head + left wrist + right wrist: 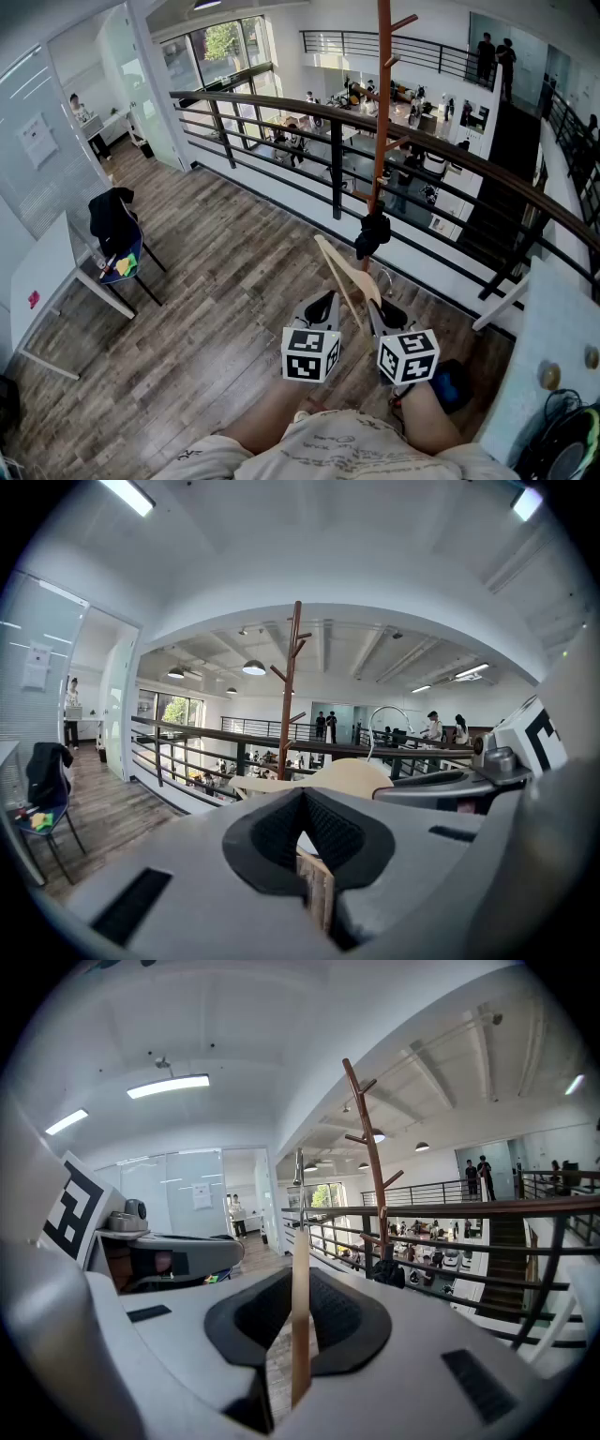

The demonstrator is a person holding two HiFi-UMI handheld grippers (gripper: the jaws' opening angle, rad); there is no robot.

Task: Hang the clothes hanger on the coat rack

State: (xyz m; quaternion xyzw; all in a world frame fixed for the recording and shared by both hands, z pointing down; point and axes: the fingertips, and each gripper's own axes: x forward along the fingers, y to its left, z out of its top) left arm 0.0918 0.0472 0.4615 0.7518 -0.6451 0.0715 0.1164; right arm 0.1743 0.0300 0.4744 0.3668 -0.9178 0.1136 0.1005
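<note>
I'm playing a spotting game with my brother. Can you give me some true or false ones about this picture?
1. The left gripper and the right gripper both hold the wooden hanger. True.
2. The wooden hanger is hooked on the coat rack. False: it is in the grippers, in front of the rack and on none of its pegs.
3. A black thing hangs low on the coat rack. True.
4. The chair on the left has nothing on it. False: a black jacket is draped over it.
</note>
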